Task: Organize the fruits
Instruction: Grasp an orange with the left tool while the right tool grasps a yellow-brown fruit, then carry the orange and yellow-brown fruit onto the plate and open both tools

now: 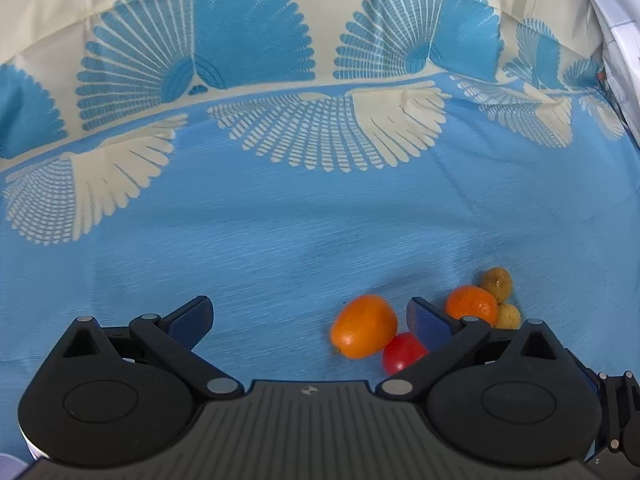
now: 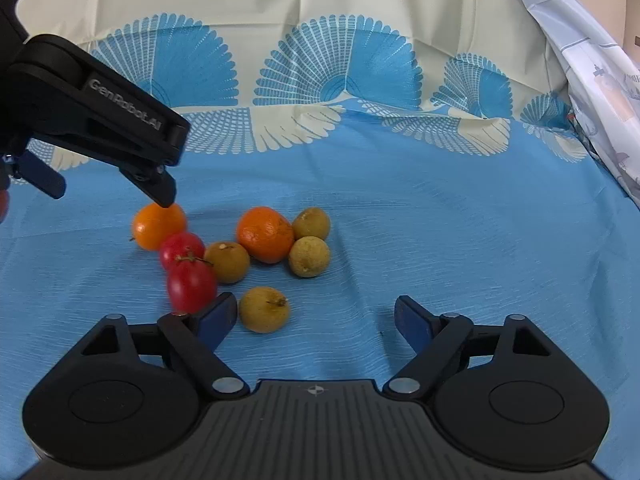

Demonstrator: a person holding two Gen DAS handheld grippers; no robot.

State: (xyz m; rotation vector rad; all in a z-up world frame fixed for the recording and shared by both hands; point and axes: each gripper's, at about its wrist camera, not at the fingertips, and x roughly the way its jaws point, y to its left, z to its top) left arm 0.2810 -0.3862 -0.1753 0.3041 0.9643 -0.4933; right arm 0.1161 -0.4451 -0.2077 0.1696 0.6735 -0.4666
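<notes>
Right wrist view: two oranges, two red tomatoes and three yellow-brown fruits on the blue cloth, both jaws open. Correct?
One count is off: the right wrist view shows four yellow-brown fruits, not three. The rest holds: two oranges, two red tomatoes, all on the blue cloth, and the jaws of the left gripper and the right gripper stand open.

Eight small fruits lie clustered on the blue cloth (image 2: 400, 220). At the left is a smooth orange fruit (image 2: 159, 226), touching a red tomato (image 2: 182, 249); a second tomato (image 2: 191, 286) with a dry stem lies just in front of it. A larger, dimpled orange (image 2: 265, 239) sits in the middle, flanked by a yellow-brown longan (image 2: 227, 262) on its left and two more (image 2: 311, 223) (image 2: 309, 256) on its right. A fourth longan (image 2: 264, 309) lies nearest, apart from the rest.
</notes>
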